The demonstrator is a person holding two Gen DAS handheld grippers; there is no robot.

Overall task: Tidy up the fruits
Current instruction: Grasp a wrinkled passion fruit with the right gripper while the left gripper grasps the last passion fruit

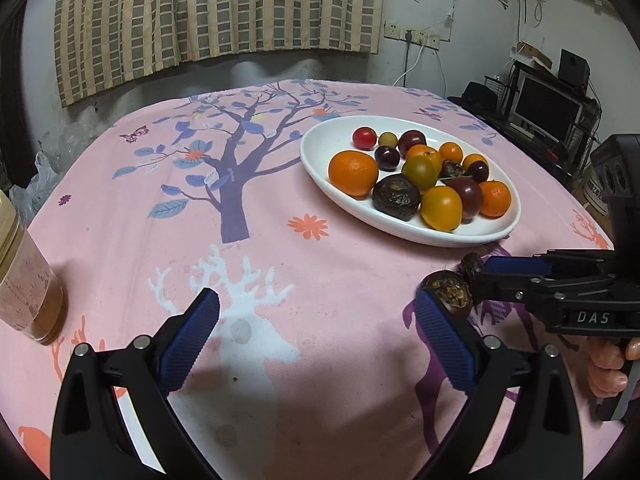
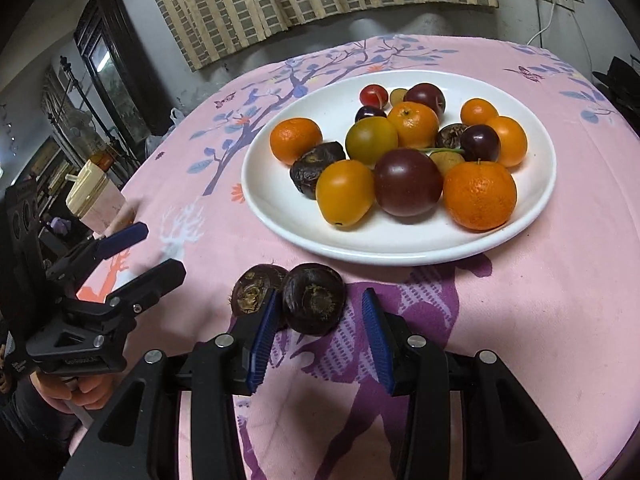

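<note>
In the lower middle of the right wrist view, the right gripper (image 2: 320, 328) stands apart around one dark fruit (image 2: 314, 298), its twin (image 2: 253, 290) just left. The left gripper (image 1: 316, 336) gapes wide over bare cloth. The plate (image 2: 400, 248) of fruit fills the upper right.

One readable marking

We read the white letters "DAS" on the black body of the right hand-held gripper (image 1: 476, 276) in the left wrist view; the small embossed print on the left hand-held gripper (image 2: 154, 248) stays illegible to us.
</note>
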